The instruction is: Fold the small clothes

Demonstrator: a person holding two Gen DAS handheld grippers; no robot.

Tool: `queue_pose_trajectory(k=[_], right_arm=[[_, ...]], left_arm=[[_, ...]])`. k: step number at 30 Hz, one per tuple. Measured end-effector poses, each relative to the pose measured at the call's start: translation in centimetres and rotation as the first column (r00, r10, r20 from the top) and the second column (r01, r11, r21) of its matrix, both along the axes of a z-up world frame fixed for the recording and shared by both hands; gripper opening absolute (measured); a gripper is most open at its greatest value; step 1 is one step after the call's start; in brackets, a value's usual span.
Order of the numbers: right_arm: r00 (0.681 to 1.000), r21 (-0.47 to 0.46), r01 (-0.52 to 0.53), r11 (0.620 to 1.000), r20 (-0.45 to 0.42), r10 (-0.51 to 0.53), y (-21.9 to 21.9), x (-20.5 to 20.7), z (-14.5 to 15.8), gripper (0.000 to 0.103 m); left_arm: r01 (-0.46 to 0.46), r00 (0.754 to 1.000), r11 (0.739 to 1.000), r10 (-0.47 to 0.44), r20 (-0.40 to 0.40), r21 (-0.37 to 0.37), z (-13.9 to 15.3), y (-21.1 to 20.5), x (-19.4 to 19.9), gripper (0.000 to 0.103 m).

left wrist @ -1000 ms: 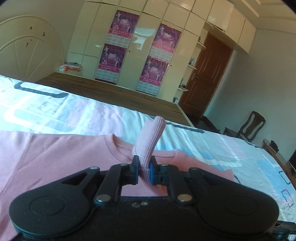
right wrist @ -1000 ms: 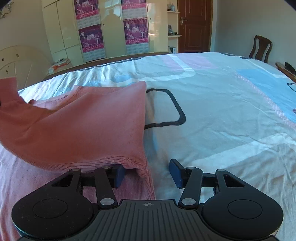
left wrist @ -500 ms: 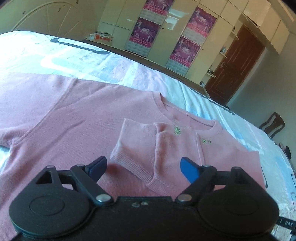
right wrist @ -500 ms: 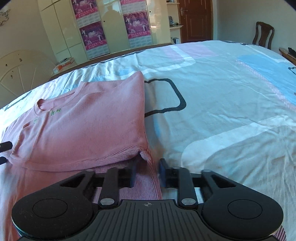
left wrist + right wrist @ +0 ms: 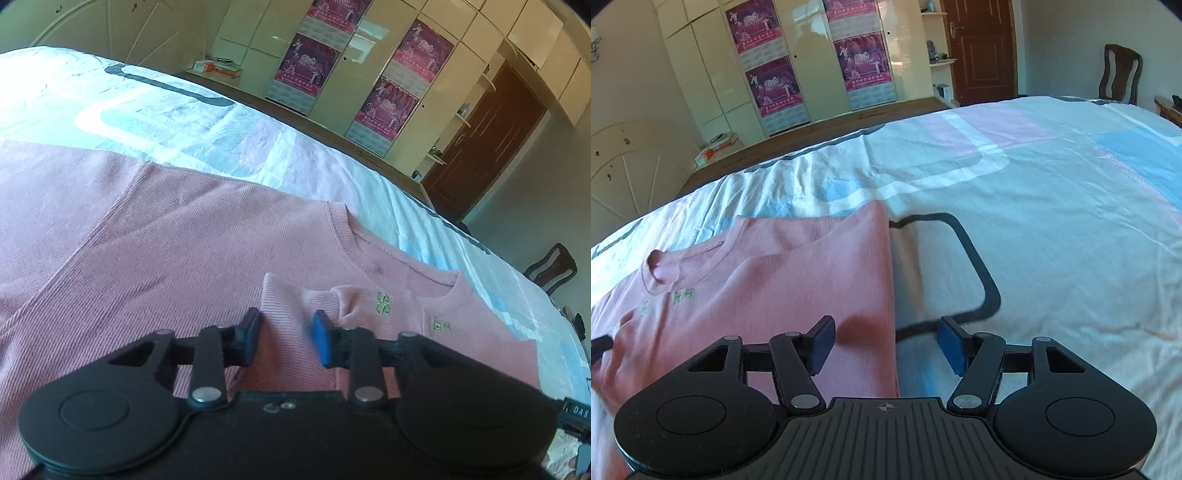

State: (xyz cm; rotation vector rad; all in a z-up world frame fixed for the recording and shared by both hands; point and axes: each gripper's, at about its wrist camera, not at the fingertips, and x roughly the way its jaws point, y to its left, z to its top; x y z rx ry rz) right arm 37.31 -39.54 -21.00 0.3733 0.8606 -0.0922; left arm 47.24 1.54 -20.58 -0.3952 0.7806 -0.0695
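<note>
A pink sweater [image 5: 192,258] lies flat on the bed, its right side folded over the chest. In the left wrist view the folded sleeve's cuff [image 5: 288,299] rests just below the neckline. My left gripper [image 5: 287,339] hovers low over it with the jaws closing; the sleeve lies flat between the pads, unpinched. In the right wrist view the sweater [image 5: 768,291] shows its straight folded edge. My right gripper [image 5: 886,343] straddles that edge, jaws opening and pressing on nothing. The left gripper's fingertip [image 5: 598,345] pokes in at the left border.
The bed sheet [image 5: 1052,221] is pale with blue, pink and dark outline shapes and stretches far to the right. Cream wardrobes with posters [image 5: 860,62], a brown door [image 5: 982,51] and a wooden chair [image 5: 1119,74] stand beyond the bed.
The left gripper let go of the raised sleeve, which now lies flat on the chest, and sank toward it, jaws wide then narrowing. The right gripper widened and slid along the folded edge.
</note>
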Motion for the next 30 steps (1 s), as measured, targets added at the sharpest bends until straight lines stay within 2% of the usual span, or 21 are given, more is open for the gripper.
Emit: queue_pose_trajectory(k=[1, 3, 4, 5, 6, 8, 9, 11, 14, 16, 17, 18, 19, 21, 24, 30], right_arm=[[1.000, 0.006, 0.009, 1.000, 0.000, -0.009, -0.2, 1.0, -0.2, 0.061], [1.000, 0.012, 0.023, 1.000, 0.005, -0.023, -0.6, 2.6, -0.5, 0.061], [1.000, 0.010, 0.020, 1.000, 0.009, -0.020, -0.7, 3.3, -0.5, 0.056], [1.000, 0.006, 0.010, 1.000, 0.008, -0.010, -0.6, 3.9, -0.5, 0.035], [1.000, 0.014, 0.003, 1.000, -0.002, -0.003, -0.6, 4.5, -0.6, 0.019], [1.000, 0.043, 0.014, 0.999, -0.008, -0.014, -0.7, 4.9, -0.6, 0.010], [1.000, 0.025, 0.008, 1.000, -0.004, -0.008, -0.5, 5.0, -0.5, 0.009], [1.000, -0.076, 0.023, 0.997, -0.009, -0.024, -0.3, 5.0, -0.7, 0.009], [0.999, -0.078, 0.043, 0.996, -0.016, -0.044, -0.7, 5.1, -0.9, 0.009], [0.999, -0.114, 0.034, 0.993, -0.006, -0.035, -0.1, 4.8, -0.2, 0.014], [0.999, -0.116, 0.041, 0.992, 0.001, -0.041, 0.1, 4.4, 0.1, 0.029], [0.999, -0.108, 0.037, 0.993, 0.013, -0.036, 0.4, 3.8, 0.6, 0.048], [0.999, -0.102, 0.028, 0.994, 0.029, -0.025, 0.9, 3.2, 1.1, 0.054], [0.999, -0.117, -0.016, 0.993, 0.044, 0.021, 2.6, 2.1, 1.8, 0.058], [0.991, -0.116, -0.121, 0.986, 0.044, 0.127, 6.1, 0.8, 2.4, 0.058], [0.947, -0.121, -0.310, 0.943, 0.053, 0.318, 14.7, -0.9, 2.5, 0.058]], left_arm=[[-0.003, 1.000, 1.000, 0.003, 0.009, 0.004, 0.1, 0.2, -0.3, 0.013], [-0.008, 1.000, 1.000, 0.007, 0.029, 0.014, 0.1, 0.6, -0.8, 0.008], [-0.013, 0.999, 1.000, 0.011, 0.045, 0.027, 0.2, 0.7, -1.2, 0.006], [-0.021, 0.998, 0.999, 0.019, 0.059, 0.039, 0.3, 0.8, -1.5, 0.005], [-0.031, 0.997, 0.999, 0.028, 0.067, 0.042, 0.3, 1.0, -1.9, 0.003], [-0.047, 0.997, 0.998, 0.044, 0.067, 0.040, 0.2, 1.4, -2.5, 0.003], [-0.041, 0.998, 0.998, 0.038, 0.058, 0.049, -0.1, 1.3, -2.4, 0.003], [-0.027, 0.998, 0.997, 0.022, 0.059, 0.079, -0.4, 1.0, -2.3, 0.003], [0.000, 0.999, 0.993, -0.006, 0.047, 0.120, 0.2, 0.4, -2.0, 0.007], [0.005, 0.999, 0.993, -0.009, 0.033, 0.120, 0.7, 0.4, -1.9, 0.036], [0.005, 0.999, 0.994, -0.008, 0.031, 0.110, 0.9, 0.5, -2.1, 0.047], [-0.011, 0.999, 0.994, 0.007, 0.038, 0.112, 1.3, 0.7, -2.4, 0.073], [-0.028, 0.998, 0.993, 0.022, 0.053, 0.115, 1.7, 0.9, -2.8, 0.085], [-0.019, 0.998, 0.994, 0.011, 0.070, 0.110, 2.5, 1.4, -3.4, 0.086], [-0.003, 1.000, 0.994, 0.001, 0.025, 0.109, 3.3, 2.6, -4.0, 0.086], [-0.068, 0.998, 0.992, 0.069, 0.000, 0.110, 3.9, 7.5, -6.4, 0.086]])
